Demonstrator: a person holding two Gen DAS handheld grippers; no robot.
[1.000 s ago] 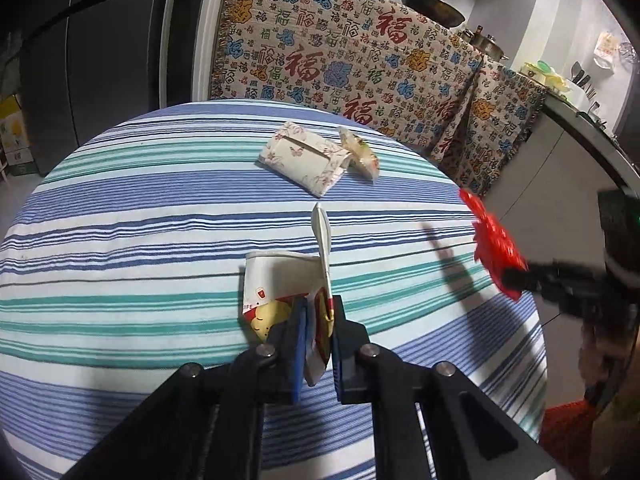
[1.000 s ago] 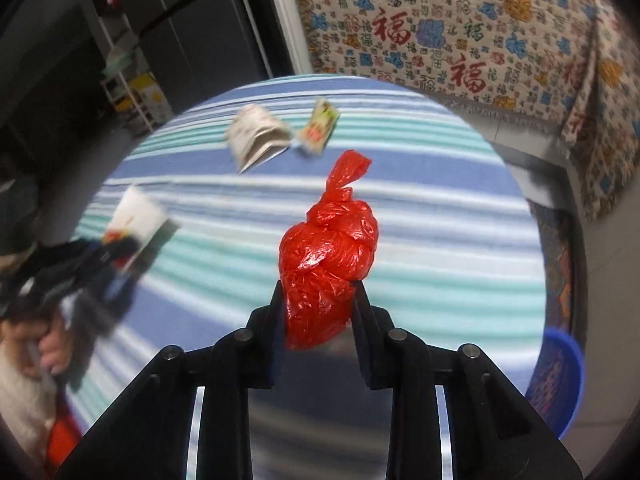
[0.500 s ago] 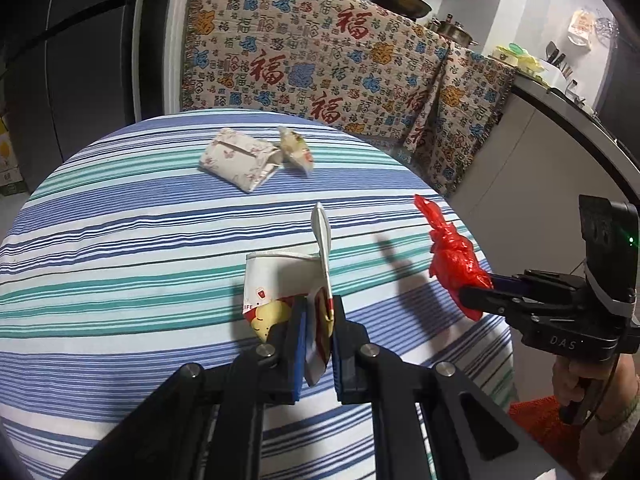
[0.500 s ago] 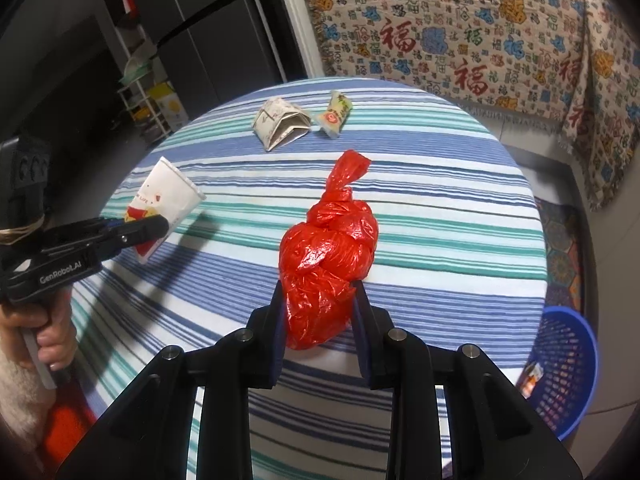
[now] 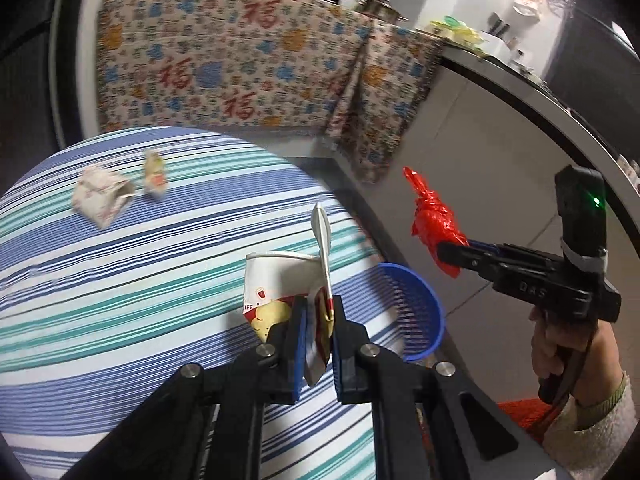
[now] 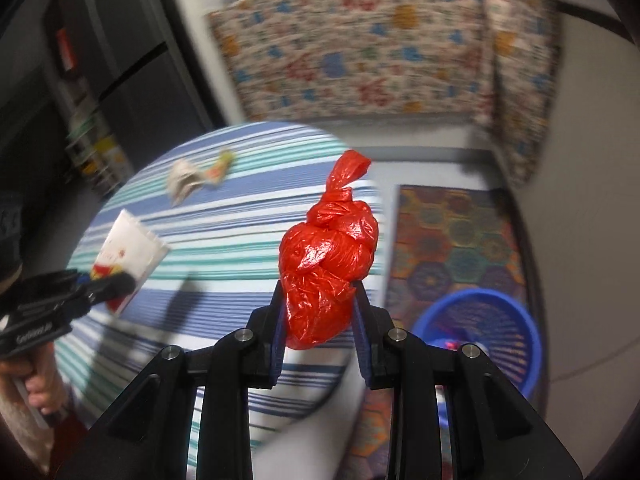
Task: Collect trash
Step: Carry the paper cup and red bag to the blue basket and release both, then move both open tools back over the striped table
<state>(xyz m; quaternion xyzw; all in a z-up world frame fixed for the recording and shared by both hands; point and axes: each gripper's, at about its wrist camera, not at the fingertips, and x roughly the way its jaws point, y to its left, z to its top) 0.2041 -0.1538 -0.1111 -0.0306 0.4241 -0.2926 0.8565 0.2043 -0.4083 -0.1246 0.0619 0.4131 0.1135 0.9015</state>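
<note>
The worktop (image 5: 120,280), round w/ a blue, teal and white striped cloth, has two bits of trash left on its far side: a crumpled patterned paper packet (image 5: 102,196) and, just beside it on the right, a small snack wrapper (image 5: 155,174); neither is touched by any fingers. Off the worktop's right edge, on the floor, stands the blue basket (image 6: 516,320), apparently the bin; something small lies inside it but it's too blurred to name. Both items in hand are clear of the worktop but not yet in the basket. The right gripper (image 6: 320,328) has its fingers clamped on the tied red plastic bag (image 6: 328,264), which hangs in the air over the worktop's right edge w/ the basket lower right of it. The left gripper (image 5: 318,336) has its fingers pinched tight on a flattened paper cup (image 5: 280,296), its torn flap sticking up, held above the near-right part of the worktop, the basket just past it. Judged progress: approx. midway, w/ two pieces lifted and en route; drops into the basket remain, then the packet and wrapper need fetching.
</note>
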